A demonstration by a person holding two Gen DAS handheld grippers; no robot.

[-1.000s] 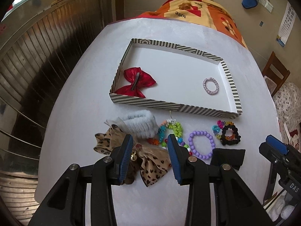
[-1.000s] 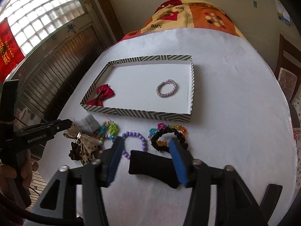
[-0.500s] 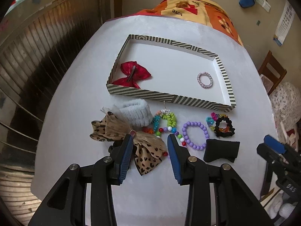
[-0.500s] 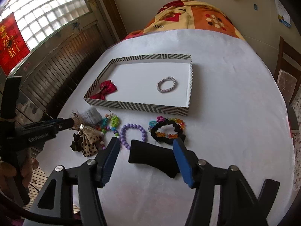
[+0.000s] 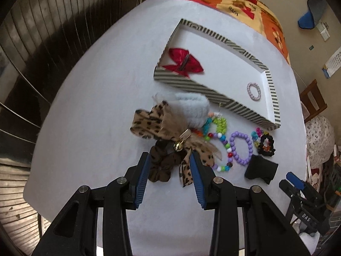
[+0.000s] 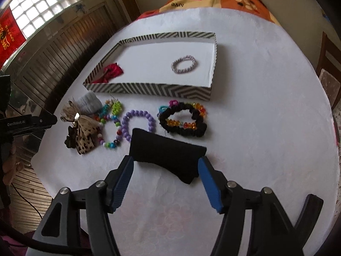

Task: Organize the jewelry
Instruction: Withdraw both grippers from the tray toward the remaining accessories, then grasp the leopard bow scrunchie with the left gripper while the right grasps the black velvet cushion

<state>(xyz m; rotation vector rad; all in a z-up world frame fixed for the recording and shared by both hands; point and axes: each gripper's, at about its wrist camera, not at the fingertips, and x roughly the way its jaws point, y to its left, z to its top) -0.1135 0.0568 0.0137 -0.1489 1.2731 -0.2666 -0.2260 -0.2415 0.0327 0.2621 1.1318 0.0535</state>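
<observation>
Between our left gripper (image 5: 169, 177) jaws, spread and touching nothing, lie a brown scrunchie (image 5: 159, 166) and the leopard bow (image 5: 170, 132). Our right gripper (image 6: 165, 183) jaws are opening around the black cloth (image 6: 166, 149), unpinched. At twelve o'clock on the desk (image 6: 266, 128) sits the striped tray (image 6: 149, 88), holding a red bow (image 6: 111, 72) and pink bracelet (image 6: 184, 64).

Tray (image 6: 149, 89) on table (image 6: 255, 111). In tray: bow clip (image 6: 111, 73) at left end, small bracelet (image 6: 184, 64) toward right. Before tray, left to right: leopard bow (image 6: 82, 133), multicoloured bead strand (image 6: 109, 123), bead bracelet (image 6: 137, 123), scrunchie (image 6: 183, 120). Pouch (image 6: 166, 152) nearest, before bracelet.
</observation>
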